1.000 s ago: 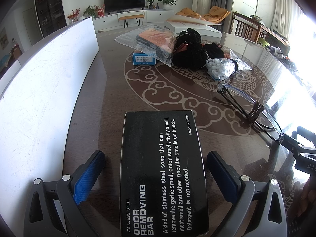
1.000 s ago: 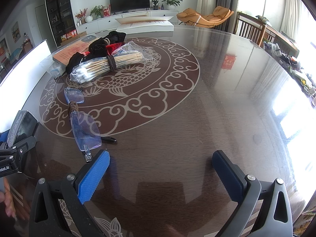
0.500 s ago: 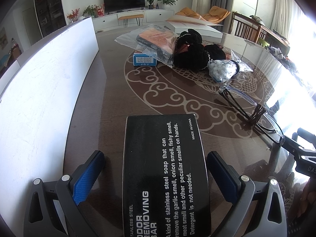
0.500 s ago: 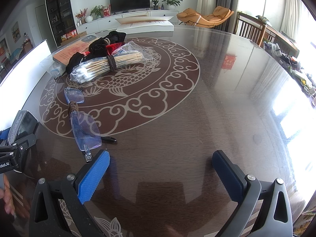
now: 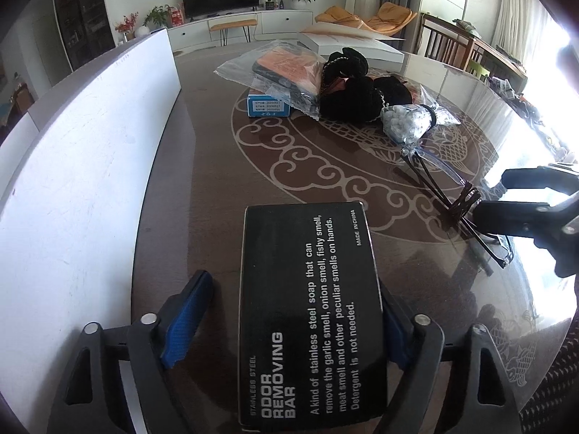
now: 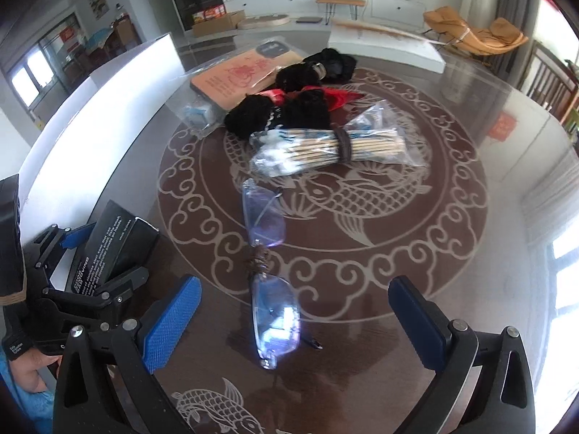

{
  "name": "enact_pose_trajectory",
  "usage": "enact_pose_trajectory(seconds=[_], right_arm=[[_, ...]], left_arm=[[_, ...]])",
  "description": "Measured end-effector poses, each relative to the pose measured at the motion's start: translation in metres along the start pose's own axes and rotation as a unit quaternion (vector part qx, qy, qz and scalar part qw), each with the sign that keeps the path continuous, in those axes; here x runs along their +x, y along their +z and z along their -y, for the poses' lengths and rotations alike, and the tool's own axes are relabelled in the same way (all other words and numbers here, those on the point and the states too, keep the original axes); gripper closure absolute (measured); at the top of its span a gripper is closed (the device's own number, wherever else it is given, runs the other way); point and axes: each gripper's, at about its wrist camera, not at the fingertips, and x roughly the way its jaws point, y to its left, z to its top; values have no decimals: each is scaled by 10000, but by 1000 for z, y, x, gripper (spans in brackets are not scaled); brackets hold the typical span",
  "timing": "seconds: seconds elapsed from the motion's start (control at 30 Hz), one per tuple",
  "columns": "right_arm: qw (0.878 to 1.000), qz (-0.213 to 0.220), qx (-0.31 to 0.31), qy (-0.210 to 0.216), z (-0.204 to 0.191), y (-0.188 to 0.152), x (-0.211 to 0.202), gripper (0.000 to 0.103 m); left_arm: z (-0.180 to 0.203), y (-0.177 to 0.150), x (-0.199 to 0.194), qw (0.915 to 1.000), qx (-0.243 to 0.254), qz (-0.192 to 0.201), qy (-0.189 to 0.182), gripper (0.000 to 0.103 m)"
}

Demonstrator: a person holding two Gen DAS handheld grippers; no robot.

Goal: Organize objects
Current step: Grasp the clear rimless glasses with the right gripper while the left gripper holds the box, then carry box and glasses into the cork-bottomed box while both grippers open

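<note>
Left wrist: the left gripper [image 5: 293, 329] is closing around the box [image 5: 307, 307] on the table [image 5: 202, 166]; right pad touching, left pad apart, so keep it centred

Right wrist: the right gripper [image 6: 293, 318], jaws wide and empty, hangs over the glasses [image 6: 269, 271]; lower squarely before gripping

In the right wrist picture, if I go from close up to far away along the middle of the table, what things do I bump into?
Glasses → bag of cotton swabs → black fuzzy bundle → flat white box.
</note>
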Motion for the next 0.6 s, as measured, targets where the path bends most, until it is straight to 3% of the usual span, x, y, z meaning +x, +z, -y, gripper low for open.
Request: enact_pose_trajectory(seconds=[0.03,0.07,0.13,0.17,0.2,0.27,0.43,0.53,0.6], right_arm=[[9998,-144,-73,65,-6,5,8,0],[9996,-222,-151,69,-11,8,15,2],[9989,-363,-298,50,-21,10,25,33],[9986,-406,-349,-12,-25,9,26,62],[9987,-352,-360,-106,-25,7,23,80],[9992,-328,-47,234,-18,0,13,86],[9989,44,215,412,-15,-5,-30,88],[9970,421,195,626,-35,4,-64,88],[9934,678,113,919,-62,21,-87,88]], left_arm=[[0,1,-3,10000,24,44,22,45],[0,1,-5,10000,31,36,55,45],[-2,0,-13,9999,-47,83,-93,46],[-2,-1,-20,9998,-64,137,-128,46],[-2,-2,-29,9996,-68,205,-171,46],[-1,-3,-49,9989,-94,343,-317,46],[-15,-4,-105,9938,-320,656,-837,46],[-46,-8,-142,9885,-700,869,-1020,46],[-76,-11,-165,9861,-935,1034,-908,46]])
